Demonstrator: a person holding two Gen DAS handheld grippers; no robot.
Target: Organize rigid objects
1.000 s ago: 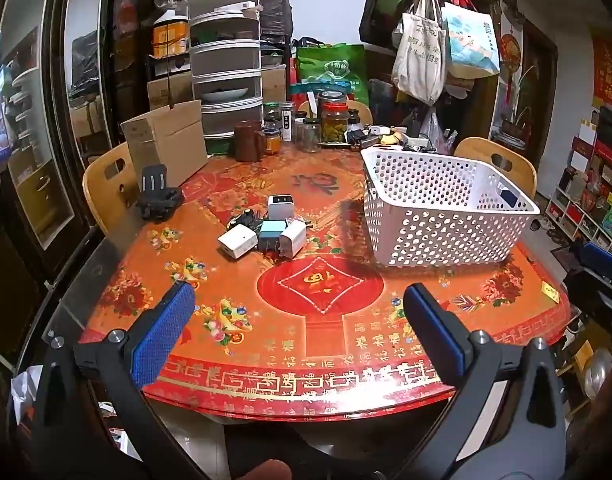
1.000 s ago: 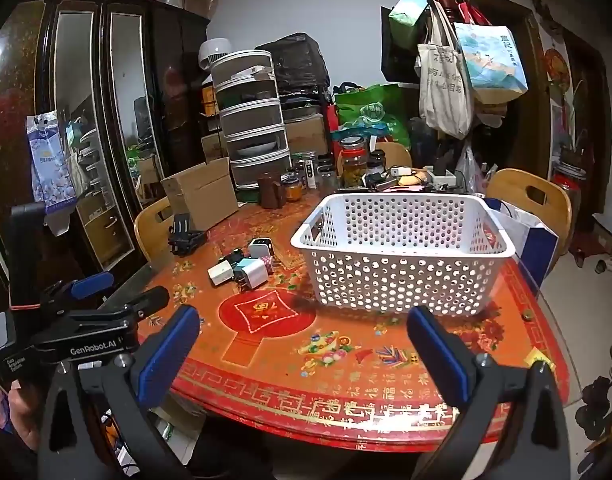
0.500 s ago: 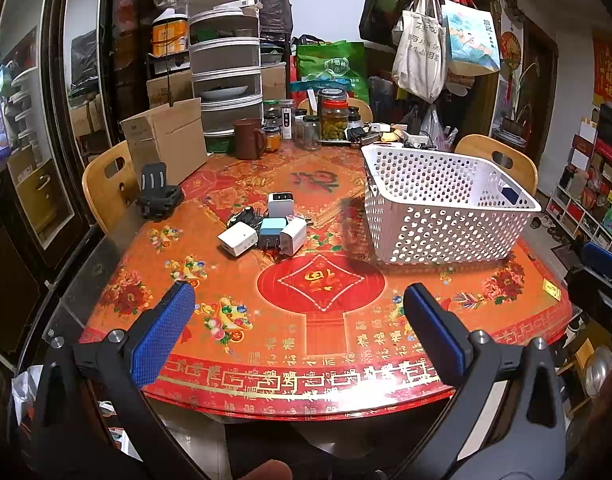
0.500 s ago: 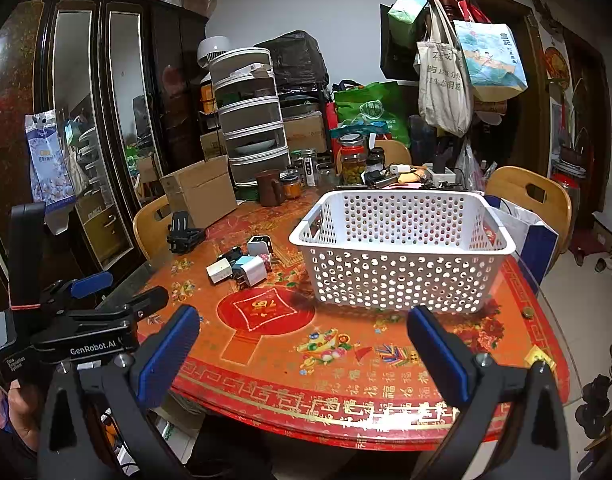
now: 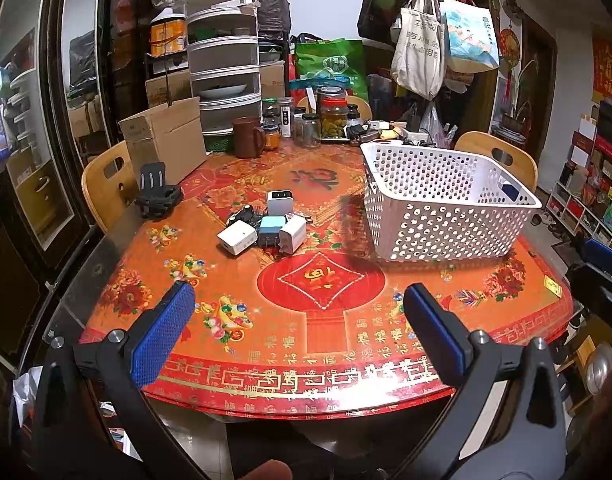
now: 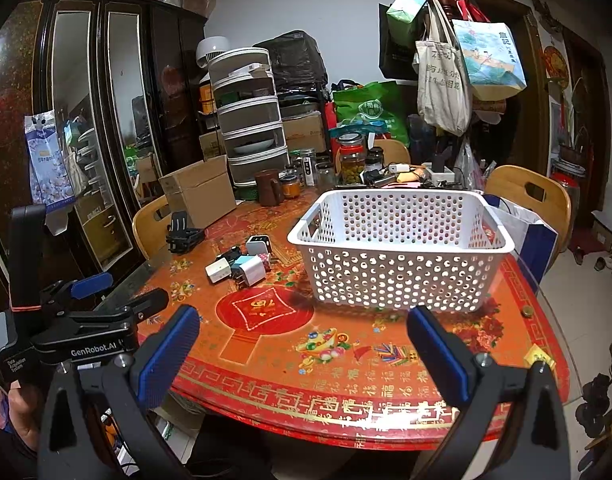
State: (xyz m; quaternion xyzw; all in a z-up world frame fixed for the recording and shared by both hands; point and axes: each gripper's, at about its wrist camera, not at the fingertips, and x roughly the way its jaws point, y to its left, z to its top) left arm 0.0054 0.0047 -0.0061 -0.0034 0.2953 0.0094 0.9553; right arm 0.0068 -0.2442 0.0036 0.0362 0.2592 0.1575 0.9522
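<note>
Left tool (image 5: pixel 298 332), right tool (image 6: pixel 302 352): both spread wide, seemingly empty.

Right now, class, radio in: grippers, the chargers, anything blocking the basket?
Left gripper open, empty. Right gripper open, empty. Chargers clustered on the table, left of the white basket. Path between looks clear.
</note>
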